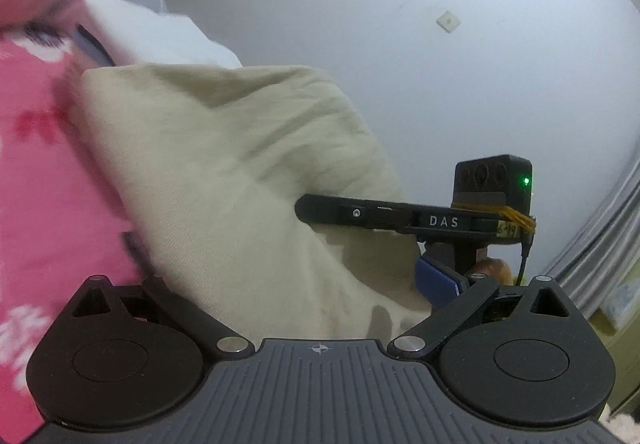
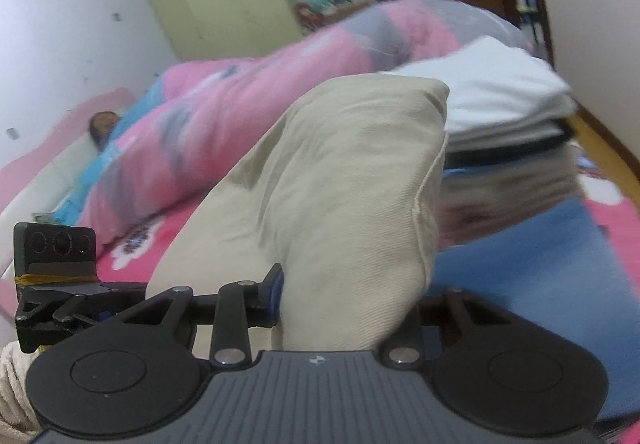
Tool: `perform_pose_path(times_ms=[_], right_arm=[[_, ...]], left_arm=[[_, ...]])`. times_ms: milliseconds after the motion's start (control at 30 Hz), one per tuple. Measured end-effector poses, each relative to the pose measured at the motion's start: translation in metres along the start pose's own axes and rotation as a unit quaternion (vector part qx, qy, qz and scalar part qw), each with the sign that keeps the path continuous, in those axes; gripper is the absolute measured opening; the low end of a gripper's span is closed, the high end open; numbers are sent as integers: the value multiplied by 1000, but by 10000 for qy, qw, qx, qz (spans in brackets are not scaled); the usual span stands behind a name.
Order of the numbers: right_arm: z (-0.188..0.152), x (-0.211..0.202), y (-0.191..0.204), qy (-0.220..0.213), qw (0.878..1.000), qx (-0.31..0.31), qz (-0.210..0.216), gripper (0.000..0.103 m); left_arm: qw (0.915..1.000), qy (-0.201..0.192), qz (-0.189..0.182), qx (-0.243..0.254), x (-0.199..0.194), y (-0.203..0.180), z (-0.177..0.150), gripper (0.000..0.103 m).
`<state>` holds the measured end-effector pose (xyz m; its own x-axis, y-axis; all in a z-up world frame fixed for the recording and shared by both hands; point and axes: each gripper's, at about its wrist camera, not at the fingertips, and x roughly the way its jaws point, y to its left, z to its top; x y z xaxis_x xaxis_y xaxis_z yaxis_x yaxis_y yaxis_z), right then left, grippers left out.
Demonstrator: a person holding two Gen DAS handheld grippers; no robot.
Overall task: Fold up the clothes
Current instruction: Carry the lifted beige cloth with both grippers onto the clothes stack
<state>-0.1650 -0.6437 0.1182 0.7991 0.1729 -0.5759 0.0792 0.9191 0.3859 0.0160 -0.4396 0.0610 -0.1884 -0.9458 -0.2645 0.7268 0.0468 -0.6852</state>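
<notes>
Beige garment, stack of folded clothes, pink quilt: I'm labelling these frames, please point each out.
beige garment (image 2: pixel 352 180), right wrist view, on its bunched middle.
stack of folded clothes (image 2: pixel 500 104), right wrist view, on the white top layer.
pink quilt (image 2: pixel 224 112), right wrist view, on its rumpled bulk.

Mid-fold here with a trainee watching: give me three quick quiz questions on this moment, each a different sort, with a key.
1. True or false: both grippers grip the beige garment.
2. Multiple choice: what lies on top of the folded stack beyond the garment? A) a white piece B) a red piece C) a green piece
3. Fill in: the bedding behind the garment is a pink ___.

Key:
1. True: the right gripper holds a thick folded bundle of it; the left gripper has the cloth running between its fingers.
2. A
3. quilt
</notes>
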Motion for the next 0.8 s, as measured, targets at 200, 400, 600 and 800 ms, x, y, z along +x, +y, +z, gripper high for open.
perform_pose_path(times_ms=[200, 400, 600, 800], right_arm=[[19, 0, -63, 204, 9980, -603, 4, 42], [-12, 47, -149, 536, 9982, 249, -53, 60], [-18, 40, -139, 219, 9996, 91, -131, 60], [-13, 24, -152, 58, 9993, 10, -374, 58]], left_arm=[[9990, -23, -247, -364, 65, 10, -8, 100], [9965, 87, -39, -833, 119, 44, -53, 98], [9977, -30, -303, -612, 120, 38, -53, 98], [9966, 97, -501, -640, 137, 49, -52, 98]])
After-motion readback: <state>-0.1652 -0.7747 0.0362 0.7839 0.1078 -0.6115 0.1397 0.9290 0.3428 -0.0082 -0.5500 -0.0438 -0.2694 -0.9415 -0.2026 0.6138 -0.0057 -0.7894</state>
